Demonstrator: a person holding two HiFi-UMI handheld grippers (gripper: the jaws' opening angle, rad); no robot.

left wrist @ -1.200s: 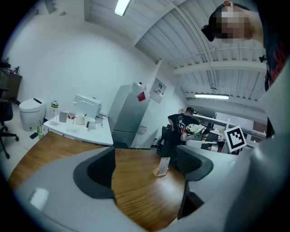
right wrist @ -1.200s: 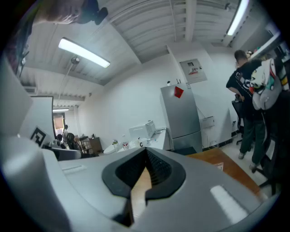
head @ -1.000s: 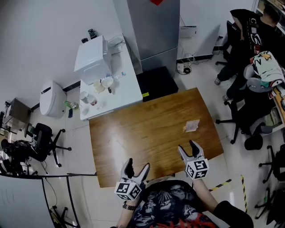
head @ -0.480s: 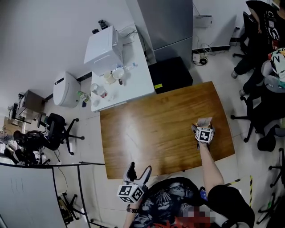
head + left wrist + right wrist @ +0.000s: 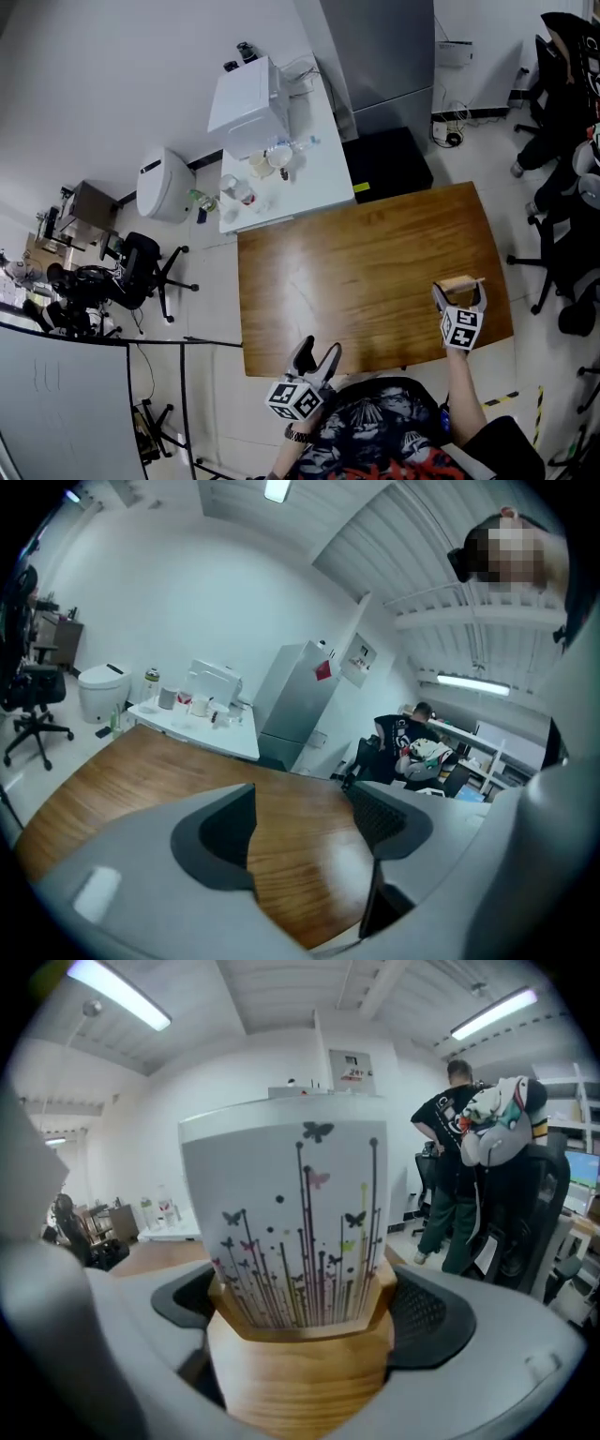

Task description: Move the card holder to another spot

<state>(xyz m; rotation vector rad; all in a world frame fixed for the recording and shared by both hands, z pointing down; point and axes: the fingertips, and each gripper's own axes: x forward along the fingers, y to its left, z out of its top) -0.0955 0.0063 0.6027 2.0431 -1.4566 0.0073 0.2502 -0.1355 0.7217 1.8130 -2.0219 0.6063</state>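
The card holder (image 5: 457,282), a light wooden block (image 5: 298,1354) with a white card (image 5: 286,1213) printed with butterflies and stems upright in it, stands near the right end of the brown wooden table (image 5: 356,272). My right gripper (image 5: 459,292) has it between its jaws, which are closing, and both pads lie against the block's sides (image 5: 298,1314). My left gripper (image 5: 317,352) hangs at the table's near edge. Its jaws are apart and closing with nothing between them; in the left gripper view (image 5: 314,822) only bare tabletop (image 5: 141,771) shows past them.
A white side table (image 5: 305,183) with a white appliance (image 5: 246,108) and bottles adjoins the far left corner. Behind stand a grey cabinet (image 5: 384,47) and a black box (image 5: 386,164). Office chairs (image 5: 562,253) crowd the right; a person (image 5: 459,1176) stands there.
My right gripper reached out from the near edge to the card holder and now has its jaws round it. The left gripper stayed at the near edge.
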